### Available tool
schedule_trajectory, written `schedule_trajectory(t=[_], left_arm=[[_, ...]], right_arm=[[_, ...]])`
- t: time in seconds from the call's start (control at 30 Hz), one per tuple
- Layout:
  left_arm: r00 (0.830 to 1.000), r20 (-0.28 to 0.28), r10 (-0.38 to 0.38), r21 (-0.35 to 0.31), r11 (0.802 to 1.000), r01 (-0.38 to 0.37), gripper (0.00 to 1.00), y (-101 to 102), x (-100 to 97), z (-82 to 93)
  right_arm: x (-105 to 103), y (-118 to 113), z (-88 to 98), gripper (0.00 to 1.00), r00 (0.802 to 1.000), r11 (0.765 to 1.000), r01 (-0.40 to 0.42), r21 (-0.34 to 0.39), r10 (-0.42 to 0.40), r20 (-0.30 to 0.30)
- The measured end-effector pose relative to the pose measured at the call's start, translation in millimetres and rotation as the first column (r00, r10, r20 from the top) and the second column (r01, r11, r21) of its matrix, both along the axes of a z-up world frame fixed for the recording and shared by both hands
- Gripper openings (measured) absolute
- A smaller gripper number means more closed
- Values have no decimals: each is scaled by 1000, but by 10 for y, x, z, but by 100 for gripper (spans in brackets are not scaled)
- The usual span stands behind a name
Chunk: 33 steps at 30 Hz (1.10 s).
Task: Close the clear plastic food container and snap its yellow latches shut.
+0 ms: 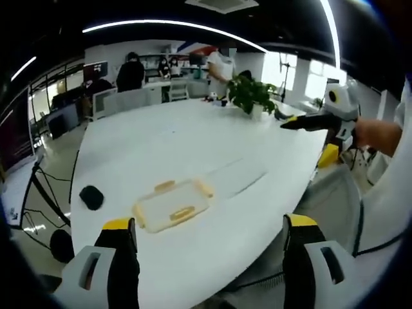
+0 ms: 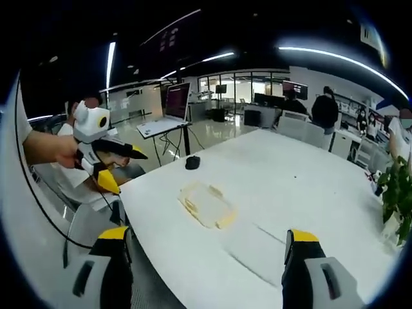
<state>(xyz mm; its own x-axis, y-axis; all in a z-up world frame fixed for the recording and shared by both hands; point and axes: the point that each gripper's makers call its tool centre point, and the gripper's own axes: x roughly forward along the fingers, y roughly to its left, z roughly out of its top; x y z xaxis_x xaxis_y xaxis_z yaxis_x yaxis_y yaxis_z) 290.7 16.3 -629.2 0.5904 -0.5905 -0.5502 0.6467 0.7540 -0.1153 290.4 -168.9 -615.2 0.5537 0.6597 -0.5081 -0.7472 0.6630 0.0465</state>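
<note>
Container [image 1: 172,205], flat clear plastic, yellow latches [image 1: 182,213].

My left gripper [image 1: 209,235] is cut off at the bottom edge of the left gripper view, so I see just the two jaw tips. My right gripper [image 2: 205,248] is cropped the same way in the right gripper view. The clear container [image 1: 172,205] is too small and pale for me to tell whether its lid is seated or whether the yellow latches [image 1: 182,212] are snapped. The black object [image 1: 91,197] near the table edge is too blurred to name. My hand [image 1: 376,135] runs off the right edge, sleeve cropped. The distant people [image 1: 131,72] are too small to make out.
</note>
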Motion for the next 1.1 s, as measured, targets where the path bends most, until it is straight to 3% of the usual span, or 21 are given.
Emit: schedule_trajectory(t=[0.47,0.6,0.7,0.8,1.1], left_arm=[[997,-13,-79,27,996,79,92,106,219,-123],[993,1,-118,67,991,118,91,173,305,-151],[985,31,-171,115,979,167,88,219,368,-157],[984,16,-177,124,977,173,90,264,431,-186],[965,21,-263,157,954,257,91,249,556,-212]], right_arm=[[192,216,-123,99,994,992,-107,-71,108,12],[247,260,-156,99,990,987,-138,-87,140,18],[277,241,-238,83,989,982,-145,-120,146,-7],[321,271,-267,90,989,983,-147,-113,147,-3],[412,342,-347,88,982,974,-185,-134,187,-3]])
